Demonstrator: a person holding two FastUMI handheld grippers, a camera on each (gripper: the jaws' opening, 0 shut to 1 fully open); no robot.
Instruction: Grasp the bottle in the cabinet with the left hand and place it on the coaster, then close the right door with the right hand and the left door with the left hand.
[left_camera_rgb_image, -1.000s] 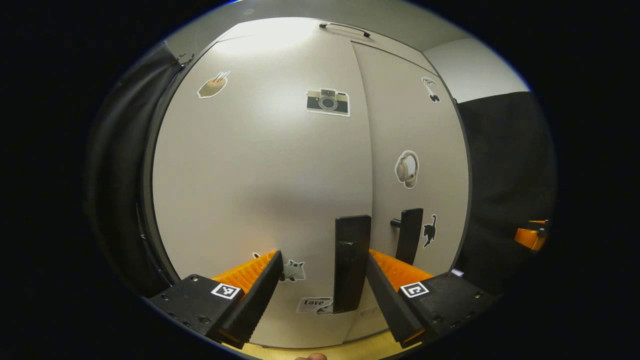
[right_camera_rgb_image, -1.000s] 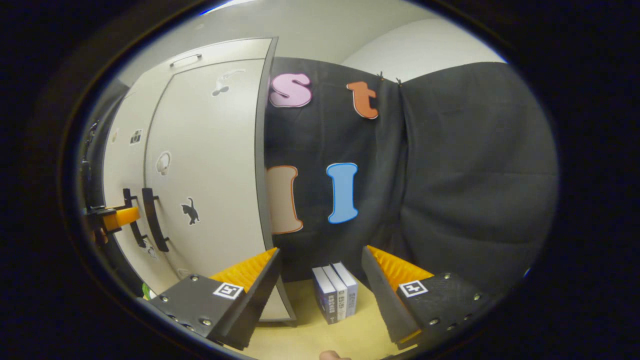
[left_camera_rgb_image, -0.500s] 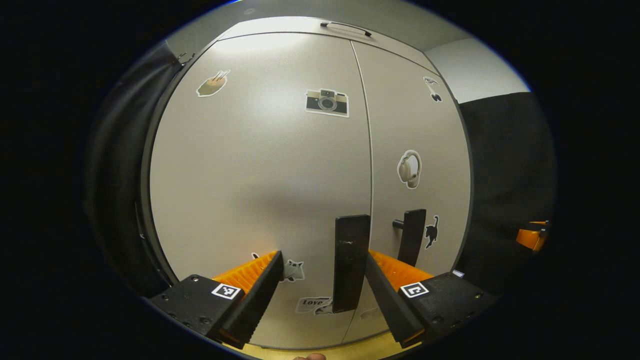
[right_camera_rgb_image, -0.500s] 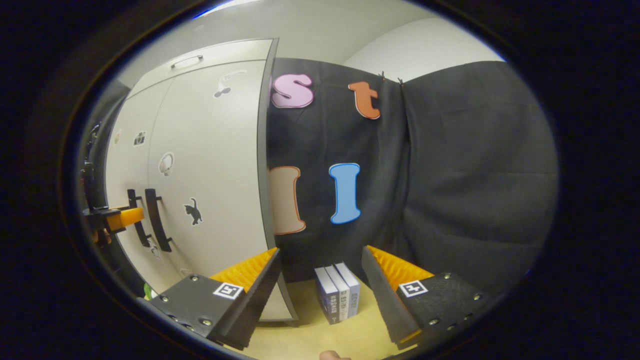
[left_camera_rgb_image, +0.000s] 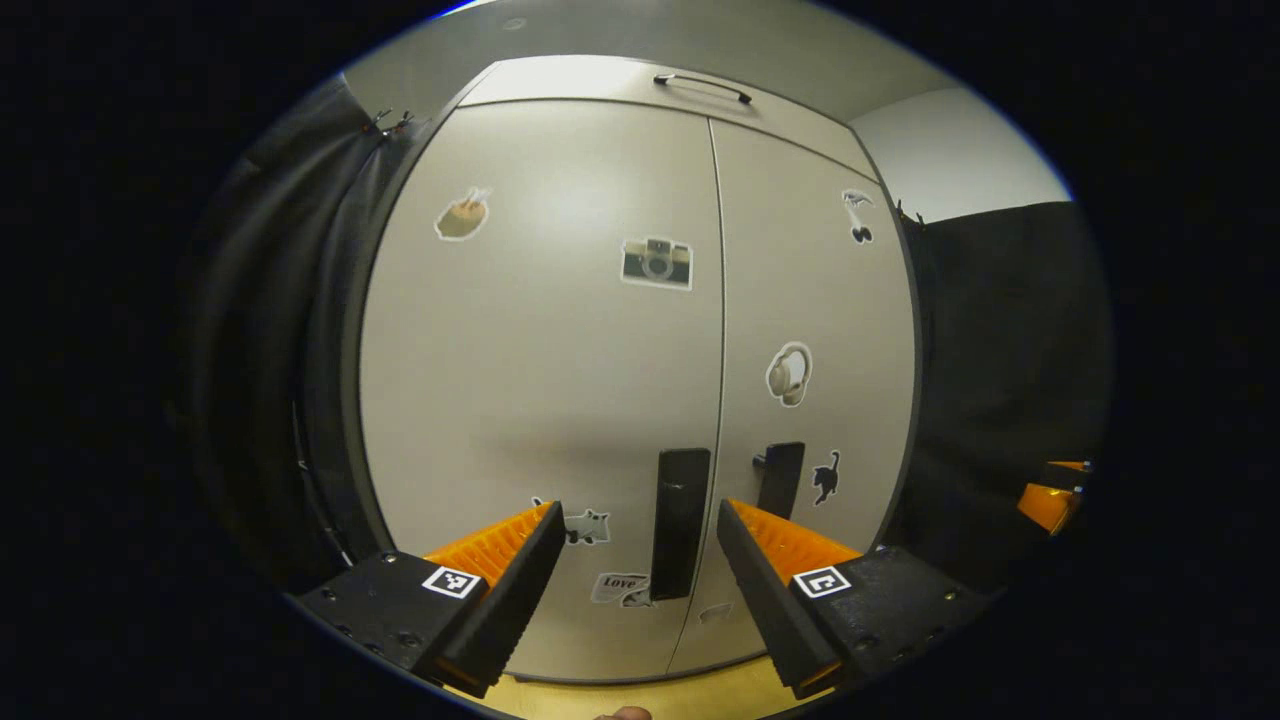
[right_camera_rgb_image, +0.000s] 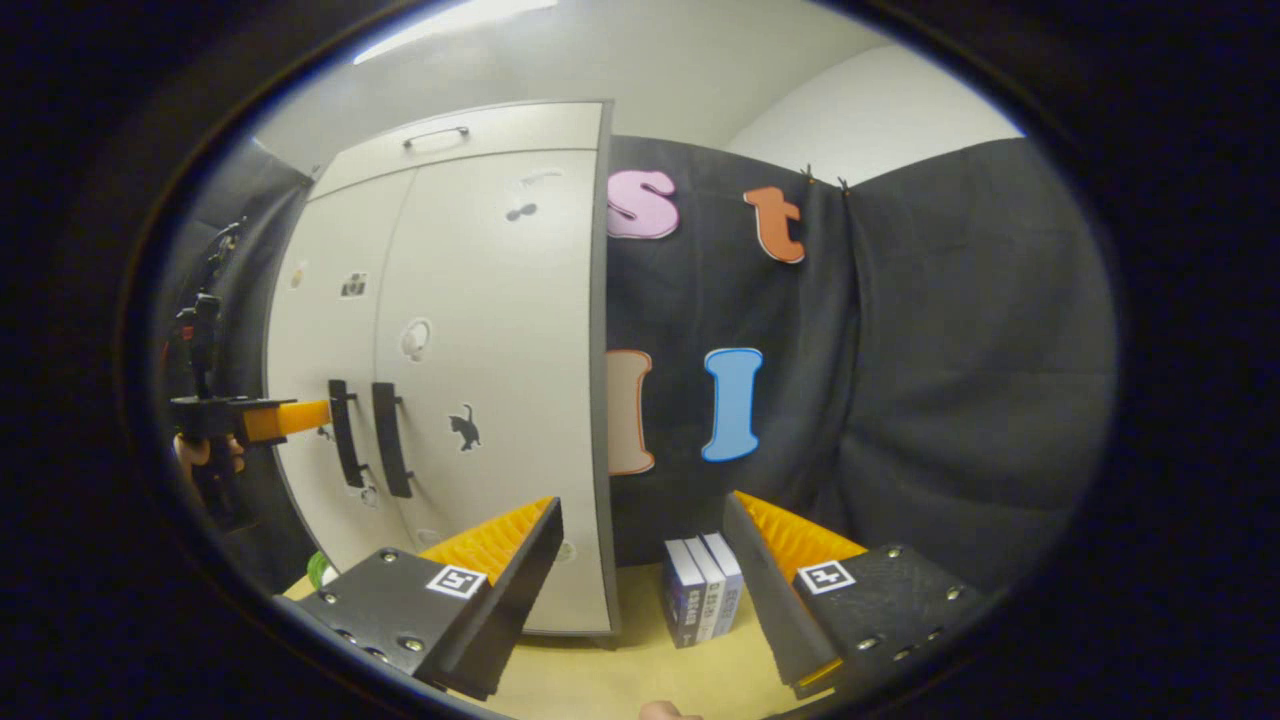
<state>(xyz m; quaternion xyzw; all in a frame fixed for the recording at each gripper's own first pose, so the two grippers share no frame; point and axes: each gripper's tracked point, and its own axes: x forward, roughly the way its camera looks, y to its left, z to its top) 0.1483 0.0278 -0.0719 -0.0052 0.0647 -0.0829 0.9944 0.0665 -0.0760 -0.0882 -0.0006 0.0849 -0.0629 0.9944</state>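
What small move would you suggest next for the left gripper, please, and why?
Probably draw the left gripper straight back, away from the tall grey two-door cabinet. Both doors sit flush along the centre seam, and the jaws stand open, apart from the black bar handle, so nothing seems left to push.
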